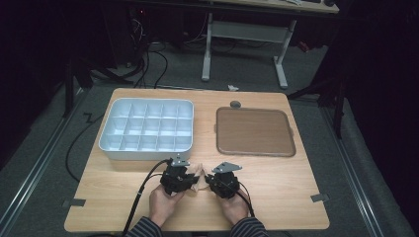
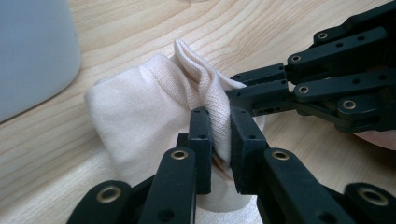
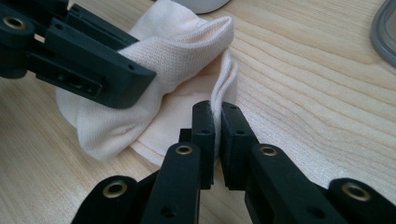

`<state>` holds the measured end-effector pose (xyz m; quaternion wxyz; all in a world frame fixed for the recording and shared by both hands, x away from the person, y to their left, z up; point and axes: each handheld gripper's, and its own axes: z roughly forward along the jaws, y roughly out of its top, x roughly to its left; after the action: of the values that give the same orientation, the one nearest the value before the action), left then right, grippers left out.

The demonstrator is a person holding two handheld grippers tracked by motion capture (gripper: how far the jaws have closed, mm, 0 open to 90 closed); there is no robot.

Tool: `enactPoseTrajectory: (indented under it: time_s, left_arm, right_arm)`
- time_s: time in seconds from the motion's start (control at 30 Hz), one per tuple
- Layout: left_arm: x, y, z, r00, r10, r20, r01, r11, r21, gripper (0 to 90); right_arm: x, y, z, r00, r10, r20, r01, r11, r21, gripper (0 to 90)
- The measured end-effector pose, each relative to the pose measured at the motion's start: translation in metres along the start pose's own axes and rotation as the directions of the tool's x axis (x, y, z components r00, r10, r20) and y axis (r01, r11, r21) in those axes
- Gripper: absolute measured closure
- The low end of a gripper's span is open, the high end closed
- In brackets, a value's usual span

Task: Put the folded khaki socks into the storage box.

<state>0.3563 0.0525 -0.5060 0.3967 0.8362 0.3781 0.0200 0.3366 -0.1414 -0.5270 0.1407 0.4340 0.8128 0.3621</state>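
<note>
A cream knitted sock lies on the near middle of the wooden table, in front of the white compartment tray and between the two hand-held grippers. Both grippers have hold of it.

In the left gripper view, the left gripper has its two black jaws drawn in on a raised fold of the sock, the knit pinched between the pads. The bulk of the fabric bunches to the left of the jaws and rests on the table top. The right gripper enters that view from the right, with its tips against the same fold.

In the right gripper view, the right gripper is clamped on a thin, upright edge of the sock; the jaws stand nearly together with only the layers of fabric between them. The left gripper crosses the upper left of that view, with the sock wrapped about its jaw tips.

In the high view, the left gripper and the right gripper sit close together, the person's hands behind them near the front edge of the table. A cable trails from the left gripper towards the front edge.

A brown lid with rounded corners lies flat to the right of the compartment tray, well apart from the sock. The compartments of the tray are unoccupied so far as can be seen.
</note>
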Motion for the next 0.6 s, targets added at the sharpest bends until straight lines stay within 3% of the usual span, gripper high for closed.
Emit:
enactPoseTrajectory:
  time_s: [0.47, 0.6]
  left_arm:
    - [-0.0007, -0.0021, 0.0089, 0.9999, 0.011, -0.002, -0.011, 0.9999, 0.007, 77.9]
    - [-0.0002, -0.0025, 0.0101, 0.9998, 0.017, 0.008, -0.018, 0.9997, 0.019, 71.5]
  right_arm:
    - [0.0000, 0.0005, 0.0005, 1.0000, 0.002, 0.001, -0.002, 1.000, 0.000, 85.1]
    - [-0.0003, 0.0005, 0.0008, 1.0000, 0.005, 0.000, -0.005, 1.000, -0.003, 84.7]
